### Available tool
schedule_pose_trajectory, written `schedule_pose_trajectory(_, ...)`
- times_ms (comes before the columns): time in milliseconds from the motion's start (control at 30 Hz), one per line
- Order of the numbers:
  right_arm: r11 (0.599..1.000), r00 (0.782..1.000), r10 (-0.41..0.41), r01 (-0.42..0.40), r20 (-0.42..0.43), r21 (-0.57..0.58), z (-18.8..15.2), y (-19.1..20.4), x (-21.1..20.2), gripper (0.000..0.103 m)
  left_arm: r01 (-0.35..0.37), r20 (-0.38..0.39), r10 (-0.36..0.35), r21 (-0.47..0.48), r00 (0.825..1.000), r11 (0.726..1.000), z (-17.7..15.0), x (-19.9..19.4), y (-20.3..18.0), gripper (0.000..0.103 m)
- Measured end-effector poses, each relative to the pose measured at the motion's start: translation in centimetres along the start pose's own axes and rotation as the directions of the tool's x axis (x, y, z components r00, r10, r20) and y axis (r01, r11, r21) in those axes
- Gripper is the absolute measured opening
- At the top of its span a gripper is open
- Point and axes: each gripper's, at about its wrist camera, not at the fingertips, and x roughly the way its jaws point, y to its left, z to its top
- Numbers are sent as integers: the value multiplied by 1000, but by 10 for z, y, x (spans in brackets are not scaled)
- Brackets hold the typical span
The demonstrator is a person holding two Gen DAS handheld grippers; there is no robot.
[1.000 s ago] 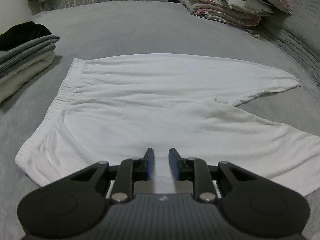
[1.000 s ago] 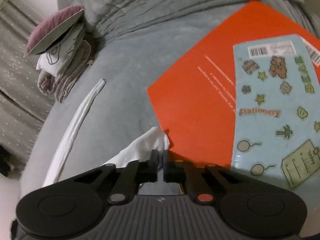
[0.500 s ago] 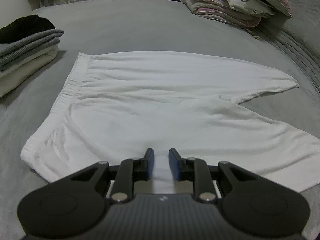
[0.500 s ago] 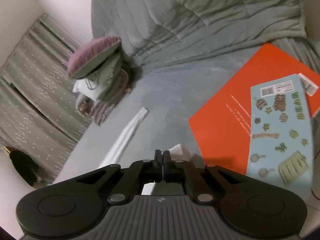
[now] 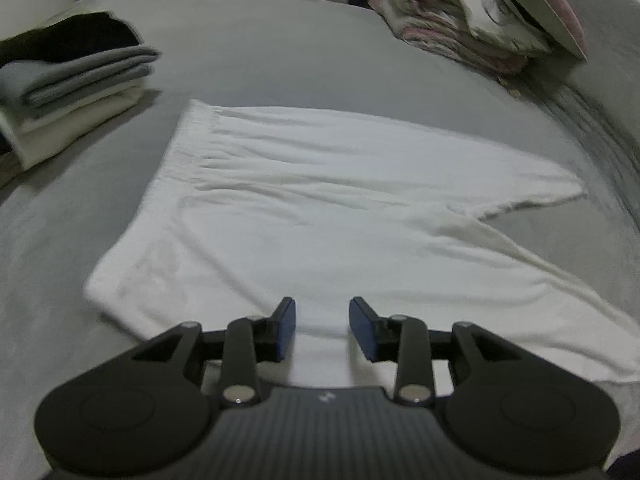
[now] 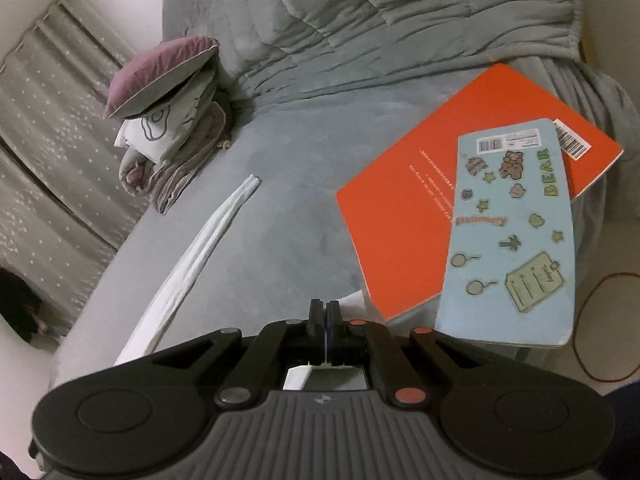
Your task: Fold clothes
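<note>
While the white shorts lie spread flat across the grey bed, the left hand-held gripper hovers at their near hem, its blue pads apart and nothing between them. My guess is it waits there to pin or pick up that near edge, since the cloth runs right under its tips. Over on the right, the right hand-held gripper has its pads pressed together on a pinch of white fabric, a corner of it poking out just beyond the tips. That looks like one leg end, held so it can be carried over the rest. A little farther out, a thin white edge of the shorts runs away across the bed. To its right sit an orange book and a pale blue stationery pad lying over it, close to the held corner, so swinging that way is tight. Leftward there is open grey bed. Farther off, a stack of folded clothes sits at the left by the waistband, and bundled bedding with a purple cushion fills the far right corner.
</note>
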Motion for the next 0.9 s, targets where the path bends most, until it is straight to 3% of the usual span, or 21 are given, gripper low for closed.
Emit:
schedule_pose_trajectory(167, 999, 997, 42, -42, 63, -8, 10, 3, -4, 3, 19, 63, -6, -210, 998, 978, -11, -42, 46, 32)
schedule_pose_trajectory(333, 998, 995, 59, -60, 75, 14, 6, -2, 2, 3, 3, 48, 20, -428, 999, 904, -34, -53, 94, 30)
schedule_pose_trajectory(467, 997, 994, 72, -72, 82, -12, 5, 6, 4, 3, 8, 54, 20, -478, 998, 879, -34, -40, 102, 31)
schedule_pose_trajectory(600, 996, 993, 87, -86, 74, -7, 4, 9, 6, 3, 5, 91, 45, -483, 995, 875, -26, -28, 98, 43)
schedule_pose_trajectory(700, 996, 993, 88, -88, 80, -6, 5, 11, 5, 3, 14, 110, 51, -518, 993, 855, -20, -17, 98, 43)
schedule_pose_trajectory(767, 997, 993, 82, -82, 81, -8, 8, 12, 6, 3, 6, 112, 63, -532, 992, 846, -15, -9, 98, 37)
schedule_pose_trajectory(833, 997, 994, 75, -75, 80, -8, 12, 11, 8, 3, -26, 94, 90, -536, 992, 844, -13, -2, 100, 4)
schedule_pose_trajectory(900, 998, 995, 68, -67, 79, -8, 16, 11, 11, 3, -6, 94, 70, -561, 993, 828, -11, -2, 107, 4)
